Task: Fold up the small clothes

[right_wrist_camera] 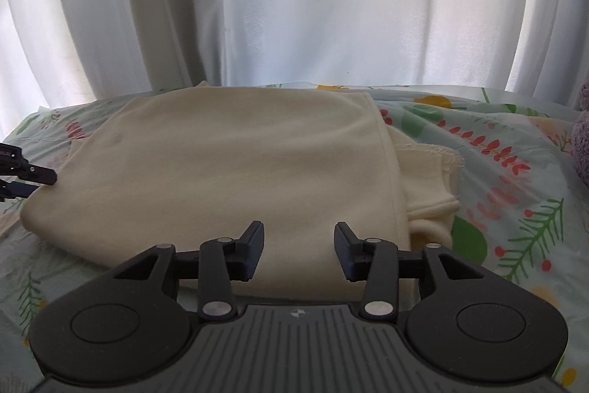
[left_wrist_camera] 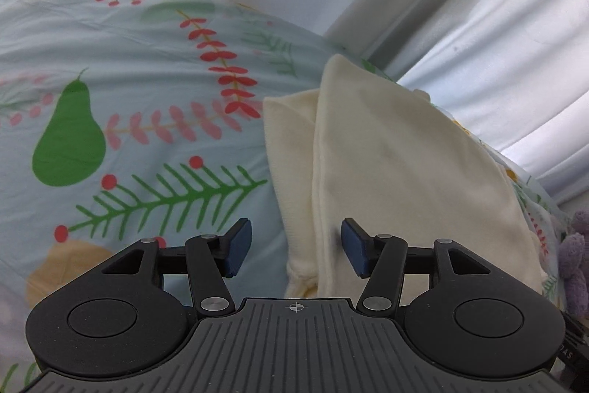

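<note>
Garment (right_wrist_camera: 228,164) folded on the bed, both grippers open above it.

Cream cloth lies as a flat folded slab on the leafy bedsheet (left_wrist_camera: 110,69), close to the white curtain (right_wrist_camera: 294,6). Right gripper (right_wrist_camera: 299,251) hangs over the near edge, jaws apart, nothing between them. Left gripper (left_wrist_camera: 296,247) is open too, over the cloth's end, so the long axis runs away from it toward the curtain. A folded-under flap (right_wrist_camera: 423,179) pokes out on the right side, nearer the right gripper, which I judge better placed to tuck it.
</note>
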The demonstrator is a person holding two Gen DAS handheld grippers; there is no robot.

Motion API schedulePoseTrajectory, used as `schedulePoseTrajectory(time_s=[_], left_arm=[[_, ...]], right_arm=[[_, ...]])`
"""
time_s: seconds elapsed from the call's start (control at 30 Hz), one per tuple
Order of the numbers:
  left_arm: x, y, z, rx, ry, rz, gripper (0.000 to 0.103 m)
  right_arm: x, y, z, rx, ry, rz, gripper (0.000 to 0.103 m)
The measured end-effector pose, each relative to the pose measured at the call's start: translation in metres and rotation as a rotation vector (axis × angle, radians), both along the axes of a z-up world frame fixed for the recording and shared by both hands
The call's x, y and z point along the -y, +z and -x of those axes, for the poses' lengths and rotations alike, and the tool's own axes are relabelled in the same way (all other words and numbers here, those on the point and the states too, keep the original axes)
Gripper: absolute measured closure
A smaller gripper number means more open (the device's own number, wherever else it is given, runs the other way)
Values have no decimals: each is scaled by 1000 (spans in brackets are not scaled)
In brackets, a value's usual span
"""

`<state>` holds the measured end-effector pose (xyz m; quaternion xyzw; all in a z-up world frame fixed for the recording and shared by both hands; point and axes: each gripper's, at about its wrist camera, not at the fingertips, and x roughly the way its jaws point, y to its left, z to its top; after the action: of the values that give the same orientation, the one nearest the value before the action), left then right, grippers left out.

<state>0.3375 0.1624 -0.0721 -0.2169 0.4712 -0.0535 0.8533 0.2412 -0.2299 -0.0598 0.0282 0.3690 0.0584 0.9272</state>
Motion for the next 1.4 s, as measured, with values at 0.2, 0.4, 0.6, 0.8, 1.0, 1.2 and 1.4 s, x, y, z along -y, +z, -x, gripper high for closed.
schedulePoseTrajectory(time_s=[0.2,0.4,0.6,0.8,1.0,1.2,1.4], left_arm=[[0,-8,-5,-9,11,106,52],[0,-13,-13,-14,18,117,80],[0,3,-9,32,19,139,88],[35,48,-7,142,-66,105,89],[117,64,-9,193,-249,18,89],[183,24,-9,119,-338,-84,86],[180,46,16,176,-403,-48,75]], right_arm=[[-11,1,4,-31,33,-64,62],[-19,-2,6,-46,41,-54,74],[-10,-2,2,-38,-23,-35,79],[7,2,0,18,-135,67,83],[26,-1,-3,0,-189,35,83],[28,-3,-2,-3,-178,18,83],[31,-8,-3,-27,-163,5,83]])
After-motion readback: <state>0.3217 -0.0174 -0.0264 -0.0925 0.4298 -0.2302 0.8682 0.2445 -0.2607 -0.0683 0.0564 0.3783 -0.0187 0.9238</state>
